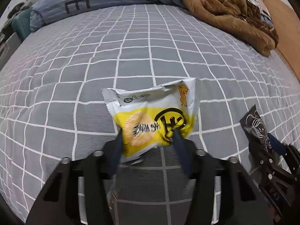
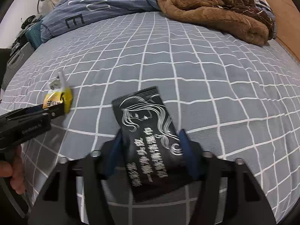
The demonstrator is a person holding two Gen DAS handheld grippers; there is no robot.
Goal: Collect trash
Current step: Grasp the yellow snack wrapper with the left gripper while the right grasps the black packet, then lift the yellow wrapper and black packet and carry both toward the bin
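The left gripper (image 1: 147, 136) fingers pinch a yellow snack wrapper (image 1: 153, 116). The right gripper (image 2: 150, 142) fingers clamp a black sachet (image 2: 148, 136), both lifted off the bed (image 2: 206, 75), probably so each piece travels to disposal together.

Even, soft indoor light w/ faint shadows; fisheye bending bed sheet (image 1: 150, 46) grid, corners going black; yellow wrapper (image 1: 150, 123) blurring slightly, claw edges too.

Both grippers were matte black plastic with dark blue finger pads (image 1: 116, 150) and silver round screw heads along the frame. The left gripper (image 2: 54, 110) bore faint pale lettering on its side; bare skin of the left hand (image 2: 14, 174) showed near it.
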